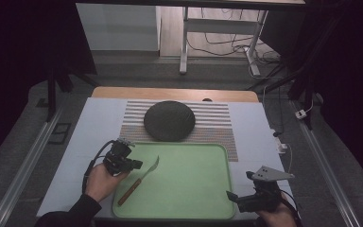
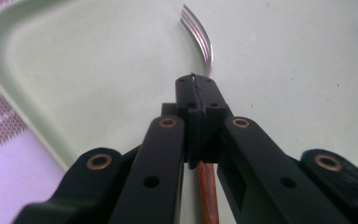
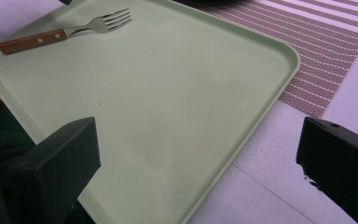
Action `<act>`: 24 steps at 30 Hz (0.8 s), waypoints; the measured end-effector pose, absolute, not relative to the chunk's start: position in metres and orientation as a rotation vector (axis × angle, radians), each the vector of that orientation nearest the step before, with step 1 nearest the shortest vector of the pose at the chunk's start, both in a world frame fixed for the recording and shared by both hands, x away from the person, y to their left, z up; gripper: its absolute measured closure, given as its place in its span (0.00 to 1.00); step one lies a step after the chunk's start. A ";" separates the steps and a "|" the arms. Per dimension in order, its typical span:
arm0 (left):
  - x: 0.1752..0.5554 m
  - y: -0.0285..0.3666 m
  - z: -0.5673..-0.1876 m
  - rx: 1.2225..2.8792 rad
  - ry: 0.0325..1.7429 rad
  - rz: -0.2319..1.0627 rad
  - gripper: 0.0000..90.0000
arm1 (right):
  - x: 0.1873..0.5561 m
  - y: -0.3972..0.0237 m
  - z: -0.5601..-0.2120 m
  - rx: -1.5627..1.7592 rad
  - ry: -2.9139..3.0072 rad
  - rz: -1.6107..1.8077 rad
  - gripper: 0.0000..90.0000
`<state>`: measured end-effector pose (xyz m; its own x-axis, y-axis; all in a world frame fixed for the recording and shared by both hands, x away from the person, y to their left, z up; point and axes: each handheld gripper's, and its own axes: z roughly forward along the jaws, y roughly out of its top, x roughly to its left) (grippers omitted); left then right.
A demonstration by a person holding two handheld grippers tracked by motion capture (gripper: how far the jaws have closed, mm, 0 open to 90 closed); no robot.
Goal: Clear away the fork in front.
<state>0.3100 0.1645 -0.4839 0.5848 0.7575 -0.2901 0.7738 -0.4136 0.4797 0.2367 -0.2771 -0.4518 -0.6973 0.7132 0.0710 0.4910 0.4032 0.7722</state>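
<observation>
A fork (image 1: pixel 141 181) with a wooden handle lies at the left of a pale green tray (image 1: pixel 194 182). My left gripper (image 1: pixel 138 165) hovers at the fork's neck with its jaws shut together. In the left gripper view the closed pads (image 2: pixel 196 93) sit over the fork (image 2: pixel 200 37); its neck runs beneath them, right of their seam, and the handle shows below. The right gripper view has the fork (image 3: pixel 65 32) flat on the tray (image 3: pixel 168 102). My right gripper (image 1: pixel 246 201) is open at the tray's near right corner, jaws (image 3: pixel 196 158) wide with nothing between them.
A dark round plate (image 1: pixel 169 120) rests on a striped placemat (image 1: pixel 217 125) just beyond the tray. Both sit on a white table cover (image 1: pixel 94 137). A cable and small adapter (image 1: pixel 282 147) lie at the table's right edge.
</observation>
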 end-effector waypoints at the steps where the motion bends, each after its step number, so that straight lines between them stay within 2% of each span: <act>1: 0.312 0.164 -0.484 2.241 1.207 -0.034 0.98 | 0.237 -0.277 -0.452 1.055 2.392 1.178 0.00; 15: 0.343 0.144 -0.498 2.247 1.169 -0.023 0.98 | 0.238 -0.277 -0.452 1.076 2.406 1.163 0.00; 24: 0.345 0.143 -0.504 2.255 1.191 -0.019 0.98 | 0.239 -0.277 -0.453 1.080 2.407 1.164 0.00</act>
<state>0.3450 0.1429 -0.5043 0.6007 0.7517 -0.2723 0.7599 -0.4310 0.4865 0.2388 -0.2770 -0.4526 -0.6907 0.7182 0.0843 0.5121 0.4034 0.7583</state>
